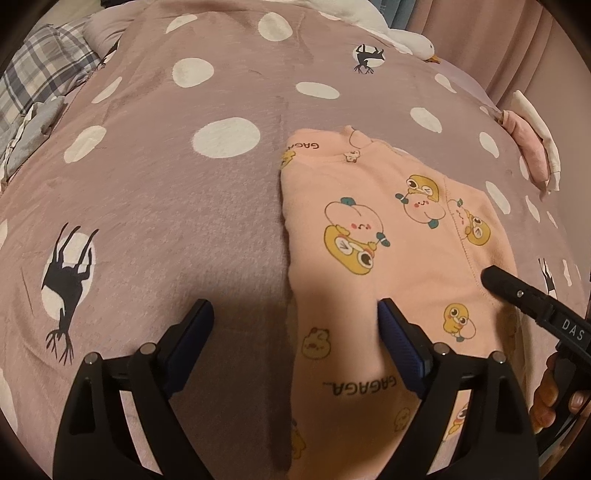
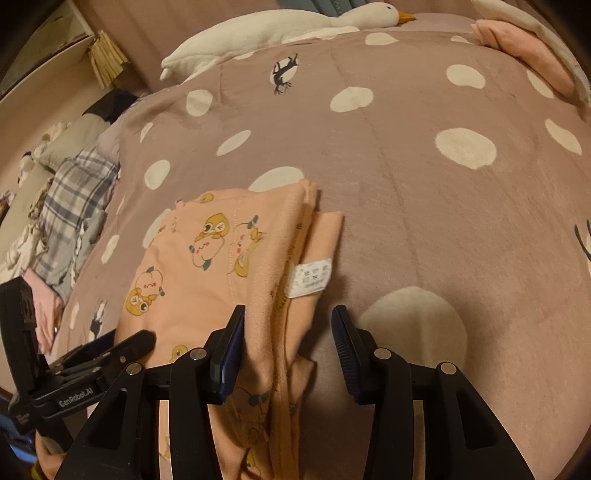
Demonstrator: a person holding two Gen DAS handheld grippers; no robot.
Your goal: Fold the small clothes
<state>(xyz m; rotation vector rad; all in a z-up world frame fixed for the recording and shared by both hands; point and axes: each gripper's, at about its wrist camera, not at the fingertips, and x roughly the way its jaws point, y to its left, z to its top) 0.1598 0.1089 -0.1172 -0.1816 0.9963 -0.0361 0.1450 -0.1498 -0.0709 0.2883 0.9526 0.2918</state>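
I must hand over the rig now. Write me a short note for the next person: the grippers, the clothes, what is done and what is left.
Left gripper: open, nothing gripped; it stands over the left edge of the peach garment.
Right gripper: open, nothing gripped; the garment's right edge runs between its fingers.
Garment: flat on the dotted blanket, both sides folded in lengthwise, care label showing on the right.
Done: side folds, it seems.
Left: probably fold it across its length, then set it aside.

Bedroom: dotted bedspread (image 1: 155,192), goose plush (image 2: 266,26).
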